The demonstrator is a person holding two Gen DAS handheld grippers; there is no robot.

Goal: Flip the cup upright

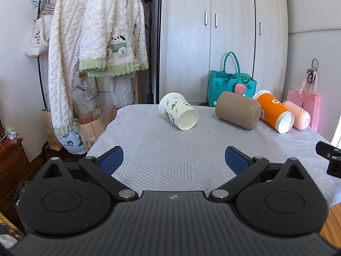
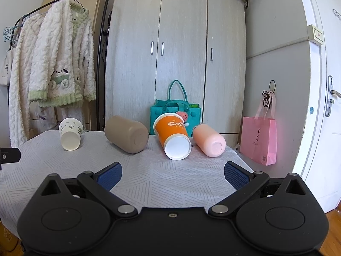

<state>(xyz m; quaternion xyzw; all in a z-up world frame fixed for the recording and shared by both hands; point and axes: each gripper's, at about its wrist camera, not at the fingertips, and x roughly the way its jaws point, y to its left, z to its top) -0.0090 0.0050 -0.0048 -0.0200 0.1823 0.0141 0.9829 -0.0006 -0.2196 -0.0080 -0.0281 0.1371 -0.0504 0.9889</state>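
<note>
Several cups lie on their sides at the far part of the table [image 1: 170,155]. A white cup with green leaf prints [image 1: 178,114] [image 2: 70,133] is leftmost. Beside it lie a tan cup [image 1: 237,112] [image 2: 126,134], an orange paper cup [image 1: 275,111] [image 2: 173,135] and a pink cup [image 1: 297,115] [image 2: 208,140]. My left gripper [image 1: 173,160] is open and empty, well short of the white cup. My right gripper [image 2: 173,173] is open and empty, short of the orange cup.
A teal felt bag [image 1: 231,83] [image 2: 175,111] stands behind the cups. A pink paper bag [image 2: 259,140] hangs at the right. A clothes rack with fluffy white robes [image 1: 93,42] and paper bags [image 1: 93,123] stands left of the table. A wardrobe [image 2: 177,53] is behind.
</note>
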